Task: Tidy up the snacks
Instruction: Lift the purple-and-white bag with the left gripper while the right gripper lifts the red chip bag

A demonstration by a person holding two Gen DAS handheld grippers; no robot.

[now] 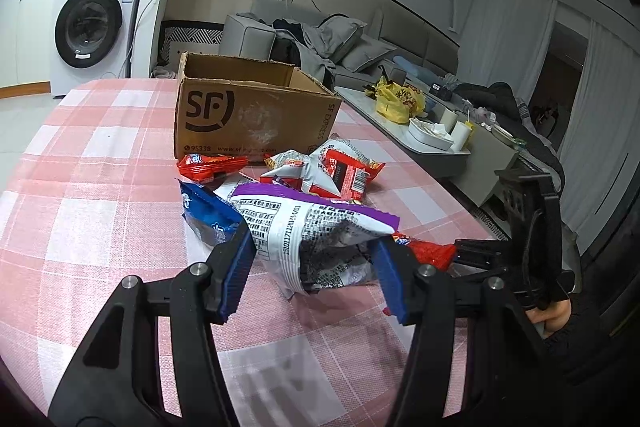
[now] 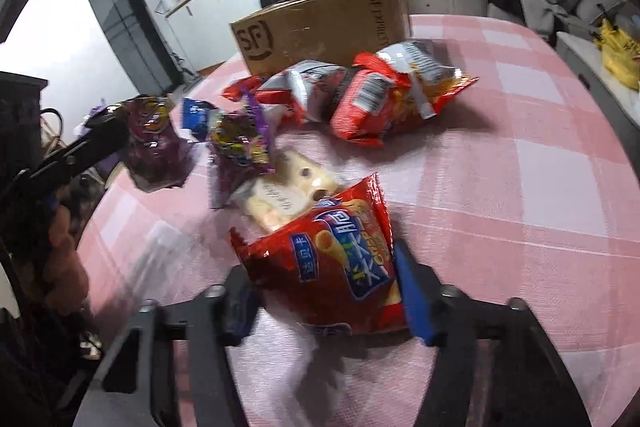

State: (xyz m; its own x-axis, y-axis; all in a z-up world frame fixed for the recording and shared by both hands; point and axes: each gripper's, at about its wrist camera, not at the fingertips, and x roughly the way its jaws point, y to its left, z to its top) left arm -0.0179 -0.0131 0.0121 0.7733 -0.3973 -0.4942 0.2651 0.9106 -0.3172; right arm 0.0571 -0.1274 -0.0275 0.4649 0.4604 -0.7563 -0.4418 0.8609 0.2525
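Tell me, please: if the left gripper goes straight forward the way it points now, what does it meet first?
The left gripper already has the purple snack bag between its fingers, so that bag comes first. Beyond it lie the red and silver packets, then probably the cardboard box, though depth is hard to judge here.
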